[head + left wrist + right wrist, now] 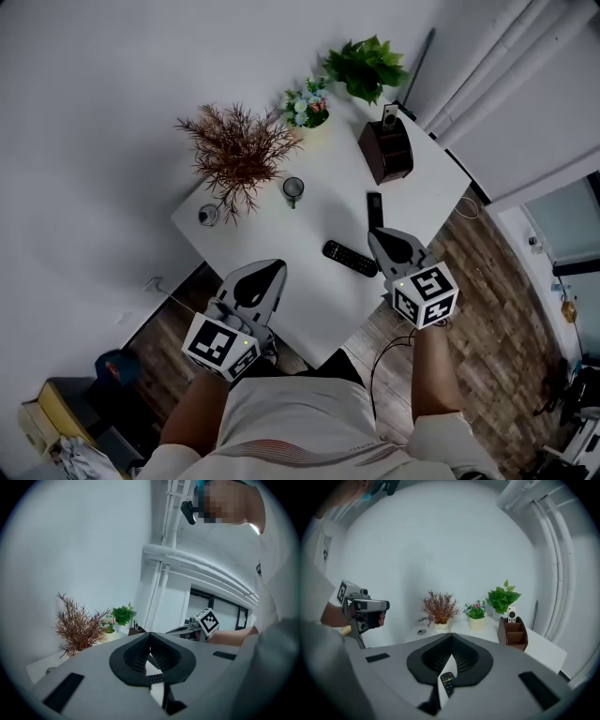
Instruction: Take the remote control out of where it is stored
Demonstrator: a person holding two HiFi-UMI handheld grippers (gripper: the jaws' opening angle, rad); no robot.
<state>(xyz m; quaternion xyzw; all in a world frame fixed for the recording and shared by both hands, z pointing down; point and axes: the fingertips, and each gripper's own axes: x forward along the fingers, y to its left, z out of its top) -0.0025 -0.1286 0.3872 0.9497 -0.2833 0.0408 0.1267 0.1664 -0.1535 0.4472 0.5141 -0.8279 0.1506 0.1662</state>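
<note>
A brown wooden holder (385, 148) stands at the far right of the white table (281, 234), with a white remote (390, 115) upright in its back slot. In the right gripper view the holder (513, 635) and the white remote (512, 614) stand ahead to the right. Two black remotes lie flat on the table: one (350, 258) just left of my right gripper (377, 236), the other (374, 210) beyond it. The near black remote (447, 682) shows below the right gripper's (451, 640) jaws, which are shut and empty. My left gripper (277, 270) hangs over the table's near edge, shut and empty.
A dried reddish plant (236, 155), a small flower pot (307, 105) and a leafy green plant (366, 66) line the back of the table. A cup (293, 190) and a small round object (208, 215) stand near the dried plant. Wooden floor surrounds the table.
</note>
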